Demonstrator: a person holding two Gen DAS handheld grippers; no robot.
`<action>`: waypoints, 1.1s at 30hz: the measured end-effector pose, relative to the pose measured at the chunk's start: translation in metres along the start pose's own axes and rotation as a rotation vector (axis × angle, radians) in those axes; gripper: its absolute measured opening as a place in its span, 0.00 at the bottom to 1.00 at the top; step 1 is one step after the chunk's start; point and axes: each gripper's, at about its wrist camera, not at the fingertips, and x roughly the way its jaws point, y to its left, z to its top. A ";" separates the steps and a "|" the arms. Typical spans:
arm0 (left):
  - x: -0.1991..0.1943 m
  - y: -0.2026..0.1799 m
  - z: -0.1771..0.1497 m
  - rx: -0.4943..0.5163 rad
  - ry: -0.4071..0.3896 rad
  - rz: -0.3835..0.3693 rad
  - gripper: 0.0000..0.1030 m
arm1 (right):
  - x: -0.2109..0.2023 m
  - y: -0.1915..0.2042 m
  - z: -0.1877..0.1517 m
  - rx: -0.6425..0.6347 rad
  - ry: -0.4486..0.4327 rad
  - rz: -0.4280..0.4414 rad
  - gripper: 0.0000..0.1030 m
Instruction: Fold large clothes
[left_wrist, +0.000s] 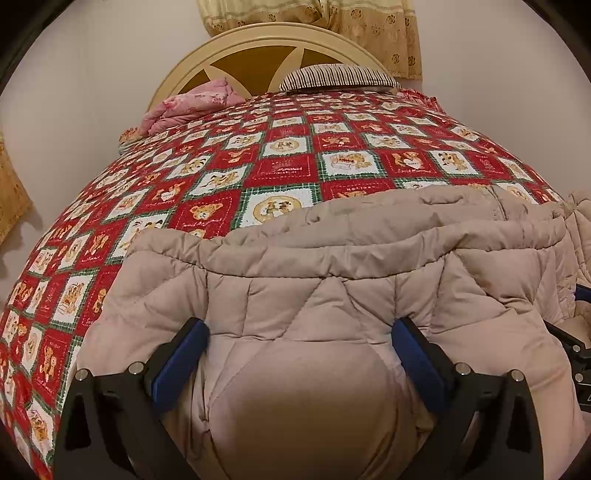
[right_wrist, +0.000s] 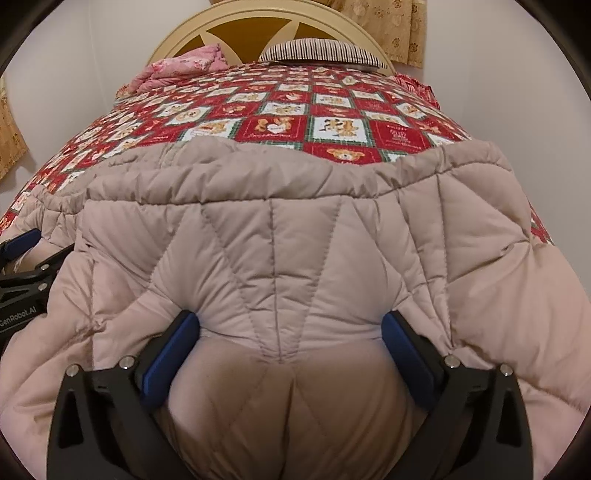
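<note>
— Both sets of jaws busy?

— Yes. My left gripper (left_wrist: 301, 332) and my right gripper (right_wrist: 291, 326) each stand wide with a thick bulge of the beige quilted coat (left_wrist: 332, 266) bunched between the blue pads (right_wrist: 173, 354). The padding fills both gaps, so I judge I'm grasping it, though I cannot tell how firmly the jaws pinch.

— Where's the coat?

— On the bed's patchwork quilt (left_wrist: 221, 173), at the end farthest from the headboard (left_wrist: 258, 48), with its far edge pointing toward the headboard.

— Which step is this?

— Probably carrying the near part over toward the headboard for a fold. Next, both sides should travel evenly so the puffy layers land square instead of sliding.

— Any writing?

— "GenRobot.AI" on the left gripper's body as my right camera sees it; the quilt squares show "Holiday" and "Memories", the rest too small.
</note>
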 end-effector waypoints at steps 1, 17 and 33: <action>0.000 0.000 0.000 0.000 0.000 0.000 0.98 | 0.000 0.000 0.000 -0.001 0.001 -0.002 0.98; 0.002 0.000 0.000 -0.003 0.007 -0.004 0.99 | -0.038 -0.013 0.012 0.186 -0.032 0.118 0.95; -0.022 0.019 -0.001 -0.047 -0.005 -0.086 0.99 | -0.009 0.053 -0.010 -0.101 -0.020 0.041 1.00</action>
